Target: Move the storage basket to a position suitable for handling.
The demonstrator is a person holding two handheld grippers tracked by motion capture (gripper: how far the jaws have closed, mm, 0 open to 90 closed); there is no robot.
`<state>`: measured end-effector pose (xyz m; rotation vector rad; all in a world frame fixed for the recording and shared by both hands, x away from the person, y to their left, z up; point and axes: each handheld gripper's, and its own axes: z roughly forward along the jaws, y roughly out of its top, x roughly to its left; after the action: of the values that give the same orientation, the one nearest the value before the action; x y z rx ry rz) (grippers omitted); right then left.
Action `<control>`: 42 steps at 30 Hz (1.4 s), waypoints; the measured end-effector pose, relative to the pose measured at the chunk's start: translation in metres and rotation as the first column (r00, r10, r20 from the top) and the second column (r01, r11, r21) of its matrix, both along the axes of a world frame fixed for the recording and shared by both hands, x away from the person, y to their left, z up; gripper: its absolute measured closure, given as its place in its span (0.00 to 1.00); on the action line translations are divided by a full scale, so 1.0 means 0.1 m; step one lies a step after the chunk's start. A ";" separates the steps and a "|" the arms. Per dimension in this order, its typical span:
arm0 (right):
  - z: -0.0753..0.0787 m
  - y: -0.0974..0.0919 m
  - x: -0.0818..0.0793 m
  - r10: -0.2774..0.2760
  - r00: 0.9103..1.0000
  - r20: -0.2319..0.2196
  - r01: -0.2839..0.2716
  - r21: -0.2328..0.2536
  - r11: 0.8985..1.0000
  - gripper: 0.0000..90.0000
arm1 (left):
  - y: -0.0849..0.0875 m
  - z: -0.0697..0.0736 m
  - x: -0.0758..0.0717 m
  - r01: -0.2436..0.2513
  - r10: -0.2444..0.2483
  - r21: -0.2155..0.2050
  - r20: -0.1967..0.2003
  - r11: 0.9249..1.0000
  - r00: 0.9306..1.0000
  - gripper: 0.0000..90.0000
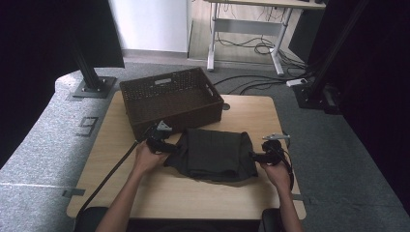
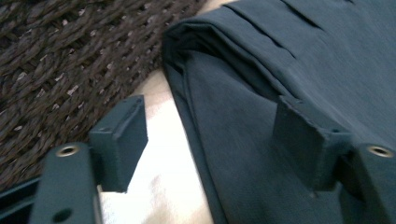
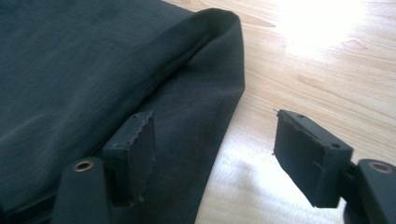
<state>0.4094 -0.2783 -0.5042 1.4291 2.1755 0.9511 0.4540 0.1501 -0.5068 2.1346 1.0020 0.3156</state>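
High view shows one dark grey folded cloth garment lying flat near the middle of the light wooden desk, just in front of one dark brown woven wicker basket with cut-out handles, which stands at the far side of the desk and looks empty. The garment is already folded into a compact rectangle, so the folding seems done; judging by the layout, what is left is to grip it at both ends, lift it and set it in the basket. The left tool sits at the garment's left edge and the right tool at its right edge, each held in one of the person's two hands. In the left gripper view the left tool stands partly open, its jaws straddling the layered fold edge of the garment, with one pad over the bare desk beside the basket wall and the other over the cloth; the pads do not yet pinch it. In the right gripper view the right tool is likewise partly open, one pad over the garment, the other over bare wood, holding nothing so far.
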 end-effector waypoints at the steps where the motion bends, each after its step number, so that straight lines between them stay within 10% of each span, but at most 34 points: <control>1: -0.01 0.01 0.03 -0.006 1.000 -0.004 0.006 -0.003 1.000 0.36 | 0.00 0.00 0.00 0.000 0.000 0.000 0.000 1.000 1.000 0.34; 13: -0.19 0.03 0.20 -0.025 0.999 -0.030 0.025 -0.010 1.000 0.46 | -0.11 -0.32 0.09 0.009 -0.008 0.025 -0.038 1.000 0.999 0.51; 23: -0.33 0.14 0.22 0.030 0.997 -0.075 -0.032 -0.031 0.999 0.72 | -0.14 -0.32 0.01 0.046 -0.045 0.066 -0.021 0.997 0.999 0.72; 32: -0.32 0.25 0.04 0.099 0.992 -0.083 -0.103 -0.040 0.994 0.80 | -0.09 -0.29 -0.27 0.069 -0.070 0.142 0.006 0.987 0.998 0.75; 42: -0.32 0.41 -0.21 0.193 0.978 -0.081 -0.195 -0.019 0.981 0.79 | 0.17 -0.28 -0.62 0.070 -0.069 0.131 -0.011 0.989 0.998 0.75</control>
<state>0.3888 -0.2375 -0.5366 1.2795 2.4122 0.9399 0.3920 0.1670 -0.5349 2.2844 0.9306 0.3494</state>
